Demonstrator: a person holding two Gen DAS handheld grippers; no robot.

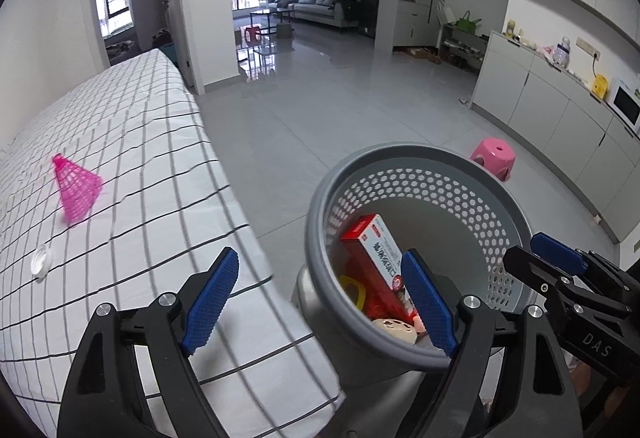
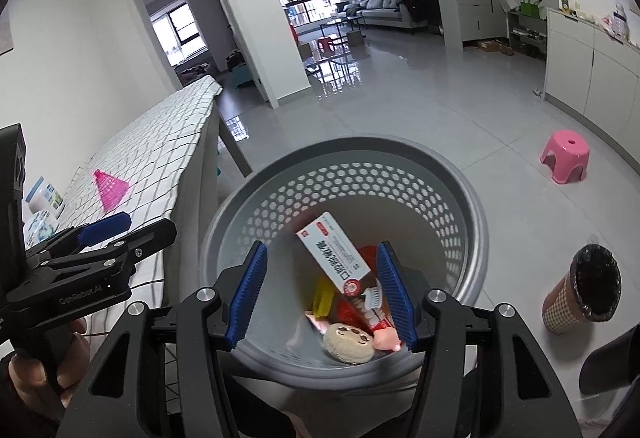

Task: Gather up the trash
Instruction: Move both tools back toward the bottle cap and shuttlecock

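A grey perforated trash basket (image 1: 516, 206) (image 2: 472, 198) stands on the floor beside the table. It holds a red and white toothpaste box (image 1: 380, 250) (image 2: 336, 254), a yellow piece (image 2: 322, 296) and a round beige toy (image 2: 348, 344). A pink mesh shuttlecock (image 1: 76, 184) (image 2: 110, 188) and a clear cap (image 1: 41, 261) lie on the checked tablecloth (image 1: 132, 142). My left gripper (image 1: 320, 302) is open and empty, straddling the table edge and the basket rim. My right gripper (image 2: 322, 292) is open and empty over the basket.
A pink stool (image 1: 493, 157) (image 2: 565, 156) stands on the tiled floor to the right. A brown checked bin with a black liner (image 2: 582, 288) stands right of the basket. White bottles (image 2: 42, 198) sit at the table's left. Cabinets (image 1: 552, 106) line the right wall.
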